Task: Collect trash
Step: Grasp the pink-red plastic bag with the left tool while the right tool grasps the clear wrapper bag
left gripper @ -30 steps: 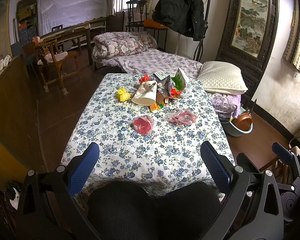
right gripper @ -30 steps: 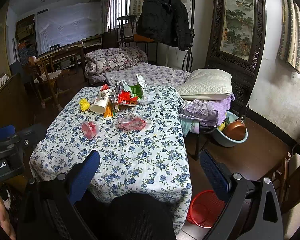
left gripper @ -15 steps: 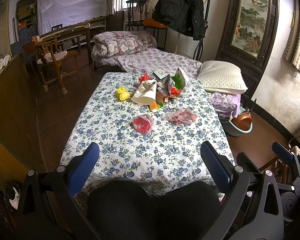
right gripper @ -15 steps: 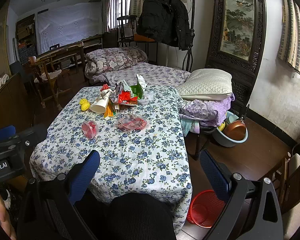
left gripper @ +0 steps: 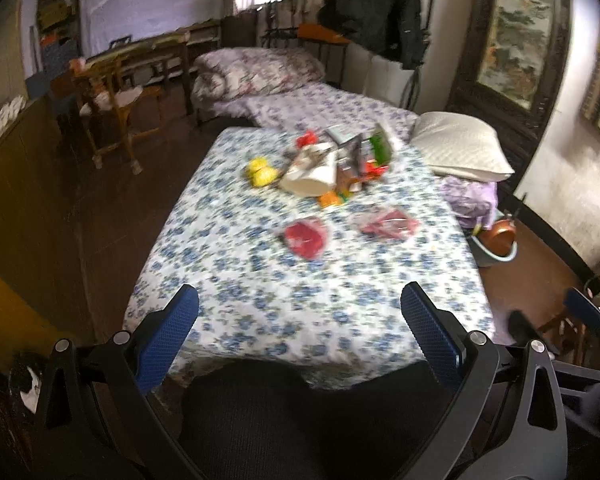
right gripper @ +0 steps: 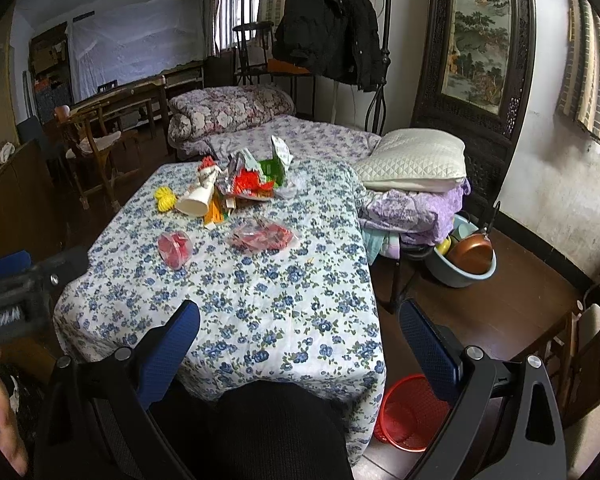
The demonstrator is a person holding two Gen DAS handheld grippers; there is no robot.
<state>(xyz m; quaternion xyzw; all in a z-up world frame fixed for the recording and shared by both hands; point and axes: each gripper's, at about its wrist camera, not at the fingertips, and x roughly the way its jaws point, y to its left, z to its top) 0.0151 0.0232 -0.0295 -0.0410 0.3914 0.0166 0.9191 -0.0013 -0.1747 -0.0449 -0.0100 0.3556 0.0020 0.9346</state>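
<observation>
Trash lies on a table with a blue-flowered cloth (right gripper: 268, 296): a red round wrapper (right gripper: 175, 249) (left gripper: 305, 238), a clear bag with red pieces (right gripper: 262, 236) (left gripper: 387, 222), a tipped white paper cup (right gripper: 196, 203) (left gripper: 311, 178), a yellow crumpled piece (right gripper: 164, 199) (left gripper: 263, 172), and a heap of foil and green packets (right gripper: 256, 172) (left gripper: 363, 152) at the far end. A red mesh bin (right gripper: 409, 412) stands on the floor by the table's near right corner. My left gripper (left gripper: 299, 312) and right gripper (right gripper: 299, 326) both hang open and empty over the near table edge.
A bed with a rolled quilt (right gripper: 228, 110) sits behind the table. A pillow on folded bedding (right gripper: 415, 160) and a basin with a copper pan (right gripper: 465, 260) stand to the right. Wooden chairs (right gripper: 96, 144) are at the left. A hand (right gripper: 4, 428) shows at the lower left.
The left wrist view has shifted and blurred, with the table now a little closer and more to the right. The right gripper has barely moved.
</observation>
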